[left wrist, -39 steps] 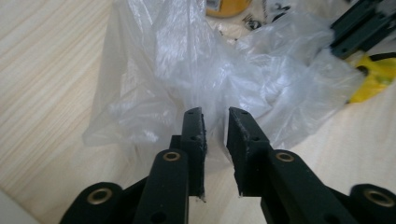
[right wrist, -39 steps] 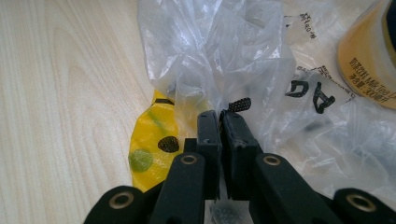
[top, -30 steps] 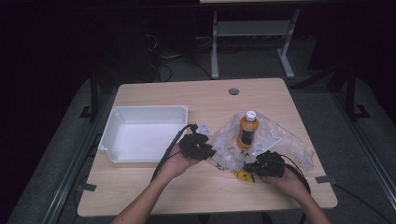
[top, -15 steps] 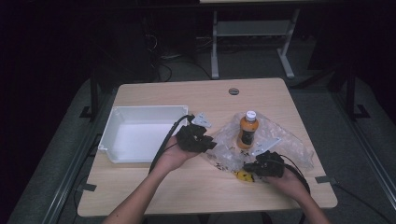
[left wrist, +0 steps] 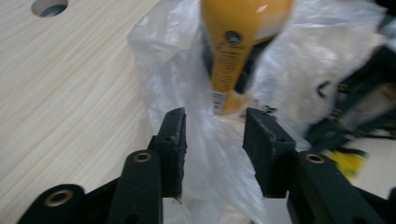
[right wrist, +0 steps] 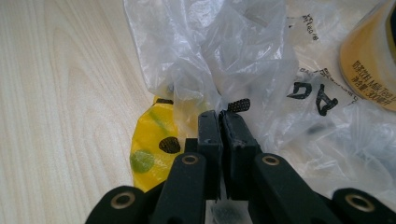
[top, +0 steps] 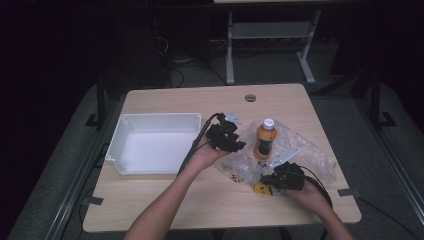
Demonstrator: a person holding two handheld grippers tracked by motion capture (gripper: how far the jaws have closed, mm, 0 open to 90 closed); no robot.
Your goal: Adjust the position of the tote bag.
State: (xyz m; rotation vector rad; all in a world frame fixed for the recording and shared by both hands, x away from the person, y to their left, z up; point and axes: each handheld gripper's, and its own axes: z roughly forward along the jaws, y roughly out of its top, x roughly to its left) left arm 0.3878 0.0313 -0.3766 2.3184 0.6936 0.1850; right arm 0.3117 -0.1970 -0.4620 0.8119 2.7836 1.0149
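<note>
The plastic bag (right wrist: 243,60) is pinned at its near edge by the tightly closed right gripper (right wrist: 220,116) so it cannot slide; the left gripper (left wrist: 214,140), its jaws just opened halfway, straddles loose plastic before the upright orange bottle (top: 263,138), gripping nothing.

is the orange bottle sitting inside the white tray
No, the orange bottle stands upright on the clear plastic bag on the table, to the right of the white tray.
</note>
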